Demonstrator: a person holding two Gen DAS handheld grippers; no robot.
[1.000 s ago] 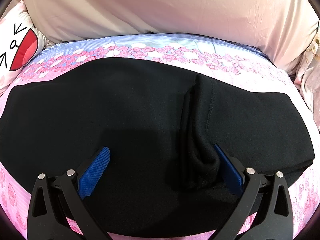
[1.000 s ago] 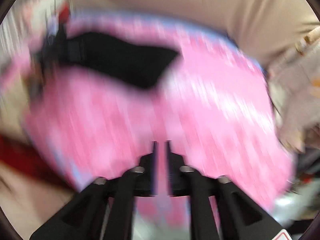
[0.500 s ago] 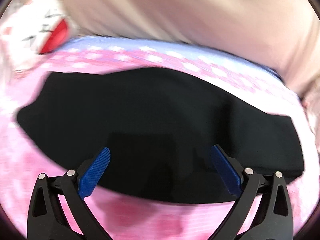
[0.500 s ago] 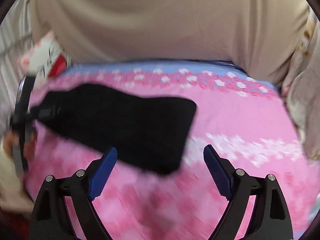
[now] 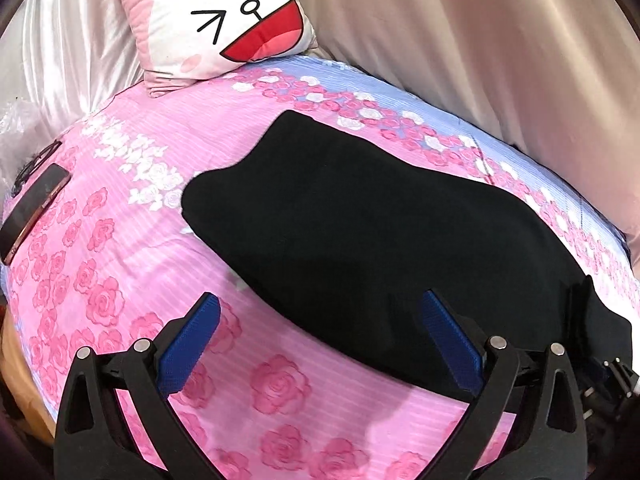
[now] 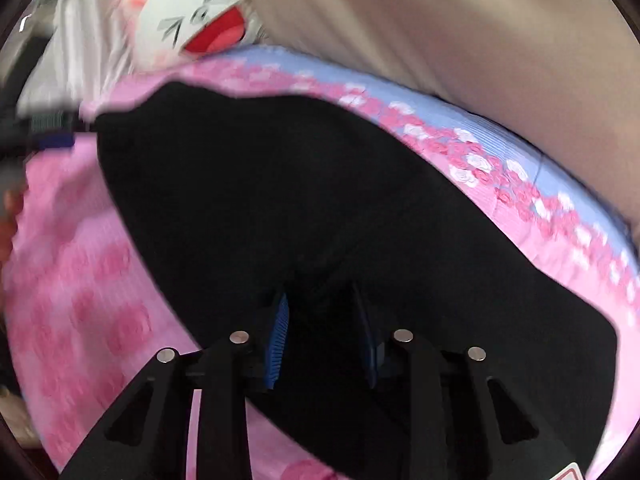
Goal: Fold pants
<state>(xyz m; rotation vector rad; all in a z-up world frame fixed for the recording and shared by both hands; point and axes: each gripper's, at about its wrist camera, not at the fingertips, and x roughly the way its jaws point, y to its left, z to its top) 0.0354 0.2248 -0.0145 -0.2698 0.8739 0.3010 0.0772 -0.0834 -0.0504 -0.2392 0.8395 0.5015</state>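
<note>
The black pants [image 5: 360, 232] lie folded on a pink rose-print bedsheet [image 5: 120, 264]. My left gripper [image 5: 320, 312] is open and empty, its blue pads over the near edge of the pants. In the right wrist view the pants [image 6: 280, 200] fill the middle. My right gripper [image 6: 324, 304] has its jaws closed in on a bunch of the black fabric at the near edge. The right gripper also shows at the lower right of the left wrist view [image 5: 604, 380].
A white cat-face pillow [image 5: 224, 20] leans at the head of the bed. A phone [image 5: 32, 212] lies at the left edge of the sheet. A beige curtain [image 5: 500, 48] hangs behind the bed.
My left gripper has pulled back and swung left off the pants. My right gripper has moved onto the pants and closed from wide open onto the fabric.
</note>
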